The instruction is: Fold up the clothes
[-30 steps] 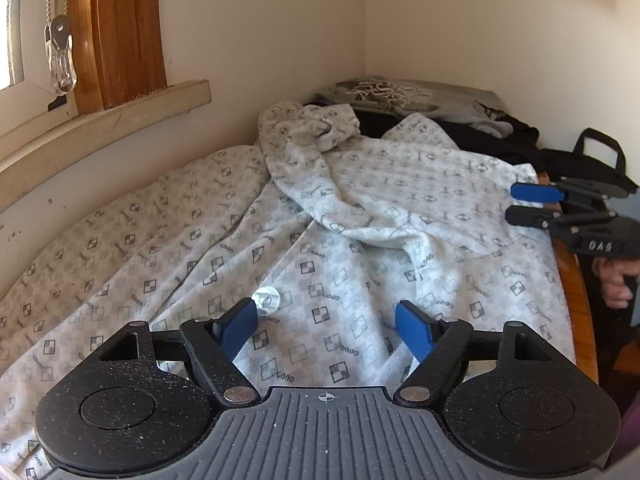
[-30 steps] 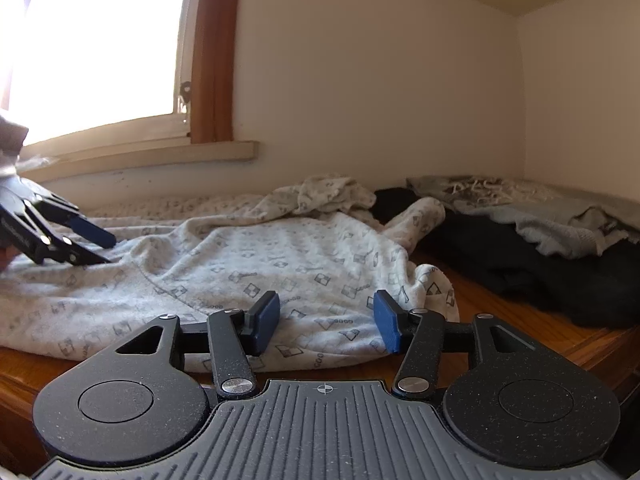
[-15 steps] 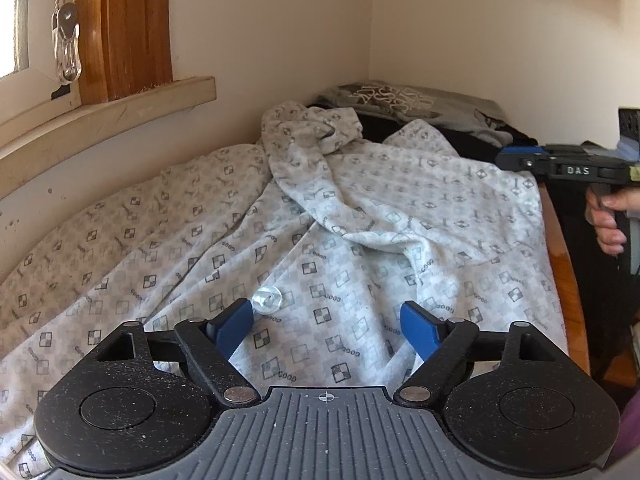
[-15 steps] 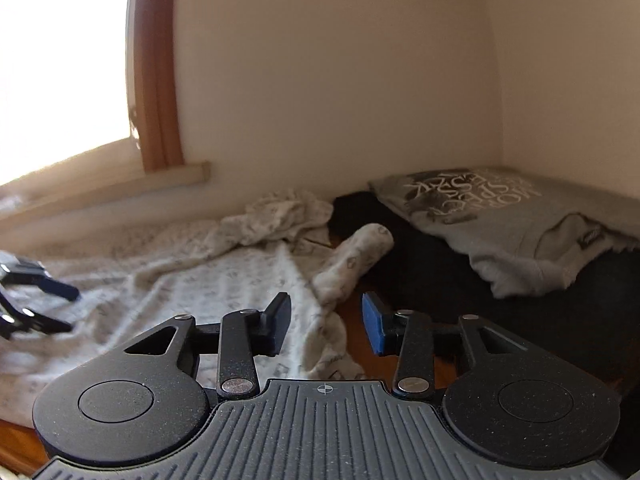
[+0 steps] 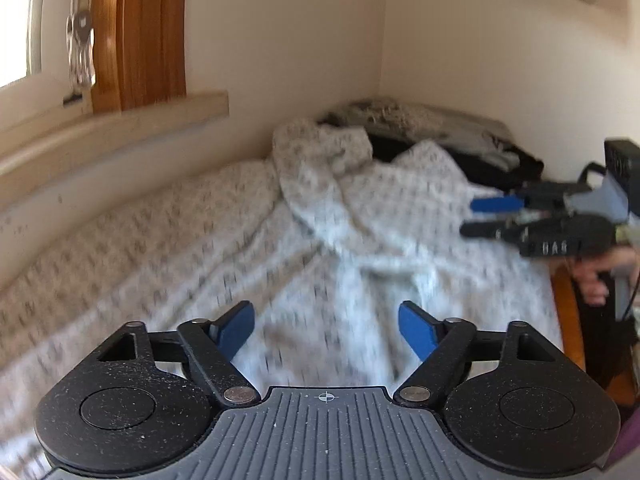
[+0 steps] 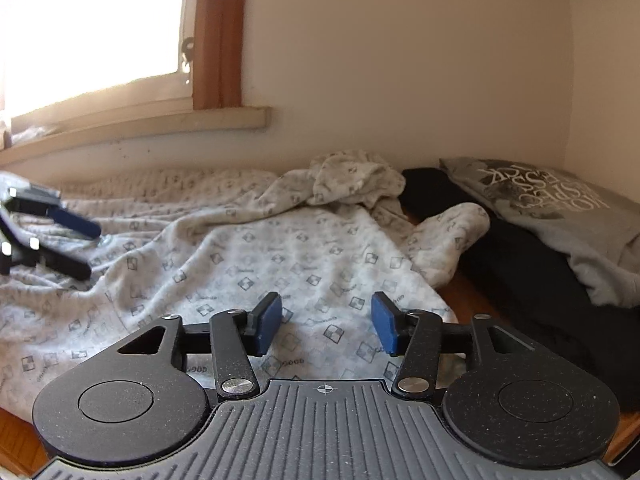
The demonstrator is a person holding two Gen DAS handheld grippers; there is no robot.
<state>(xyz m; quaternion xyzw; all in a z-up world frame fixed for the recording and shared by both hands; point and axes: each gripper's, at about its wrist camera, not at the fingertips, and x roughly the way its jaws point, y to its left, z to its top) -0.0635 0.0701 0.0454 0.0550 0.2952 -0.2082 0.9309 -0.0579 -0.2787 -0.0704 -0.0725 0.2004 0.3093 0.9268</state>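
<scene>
Spread across the wooden counter (image 6: 460, 292) lies a pale patterned garment (image 6: 280, 264), rumpled, with its bunched hood-like end (image 6: 352, 176) up against the wall and one sleeve (image 6: 448, 236) folded out toward the right, its cuff resting on a dark garment (image 6: 520, 272). On that dark garment sits a grey printed shirt (image 6: 560, 208), in the corner of the room. The left claw (image 5: 326, 326) hangs low over the near part of the patterned garment, its blue pads well apart and closing, with only cloth below them and nothing pinched; this view is blurred. The right claw (image 6: 326, 322) hovers over the garment's near edge, close to the bare wood, with its pads about half spread and opening, and nothing is caught between them. Each claw shows in the other's camera: the right claw (image 5: 486, 216) at the right border of the left wrist view, above the garment's right side, with the person's hand (image 5: 600, 276) on its grip; the left claw (image 6: 80, 248) at the left border of the right wrist view, its fingers just above the cloth. A window sill (image 6: 160, 124) runs along the wall behind the counter, under a bright window with a wooden frame (image 6: 218, 32).
</scene>
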